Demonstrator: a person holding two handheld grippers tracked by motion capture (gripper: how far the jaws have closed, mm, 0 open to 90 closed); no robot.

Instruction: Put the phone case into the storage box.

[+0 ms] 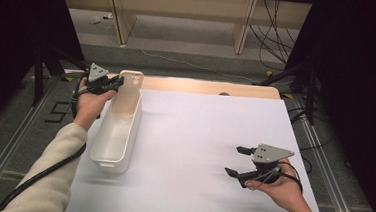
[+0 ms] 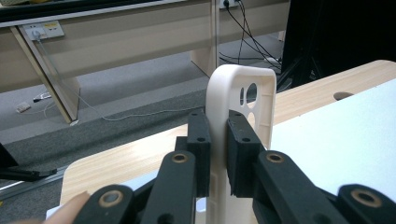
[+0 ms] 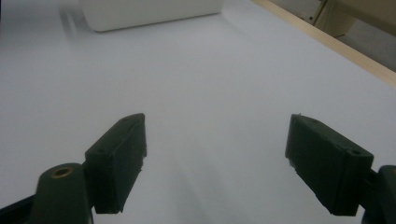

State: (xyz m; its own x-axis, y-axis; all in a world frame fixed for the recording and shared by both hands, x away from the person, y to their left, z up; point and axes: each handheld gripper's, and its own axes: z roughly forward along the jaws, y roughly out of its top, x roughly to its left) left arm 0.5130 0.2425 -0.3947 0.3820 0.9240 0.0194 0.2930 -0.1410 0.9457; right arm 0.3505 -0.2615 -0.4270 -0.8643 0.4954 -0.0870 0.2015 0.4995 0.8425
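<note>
The wooden table point(image 1: 212, 87) is the landmark: a light-wood top, mostly covered by a white sheet point(image 1: 208, 152), with a small dark hole point(image 1: 224, 94) near its far edge. Beyond the table, grey carpet floor point(image 1: 180, 43) runs to a pale wooden bench or shelf unit point(image 1: 183, 5) with upright legs. Cables point(image 1: 273, 37) lie on the floor to the far right of the table, and a wall socket strip point(image 2: 44, 30) sits to the far left. Dark curtains point(image 1: 358, 73) flank both sides. Metal rails point(image 1: 332, 166) run alongside the table's edges.
</note>
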